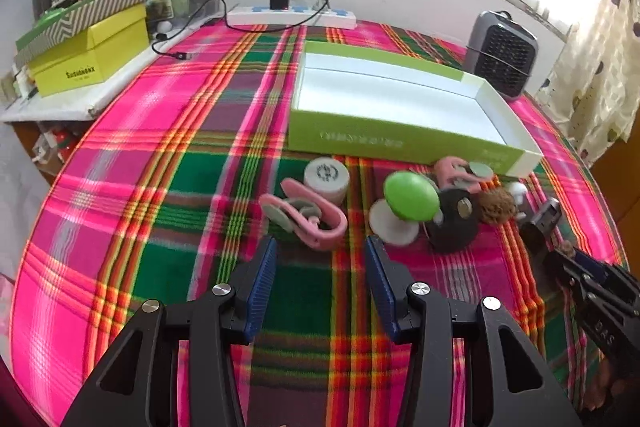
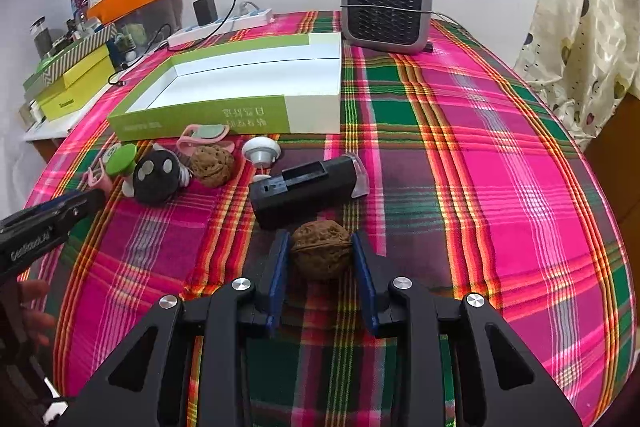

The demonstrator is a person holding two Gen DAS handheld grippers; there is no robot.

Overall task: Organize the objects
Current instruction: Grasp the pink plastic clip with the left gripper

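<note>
Beside the empty green box point(image 2: 224, 115), the right gripper point(image 2: 321, 255) clamps one walnut point(image 2: 321, 254); left gripper point(image 1: 321, 259) gapes empty; every item remains unsorted.

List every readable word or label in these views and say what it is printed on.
"DAS": on the right gripper, seen from the left wrist.
"GenRobot.AI", roughly: on the left gripper, seen from the right wrist.
Yellow box: dark brand word, too blurred.
Green tray box: upside-down white Chinese characters and small print, unreadable.
White round cap: circular emblem, unreadable.
</note>
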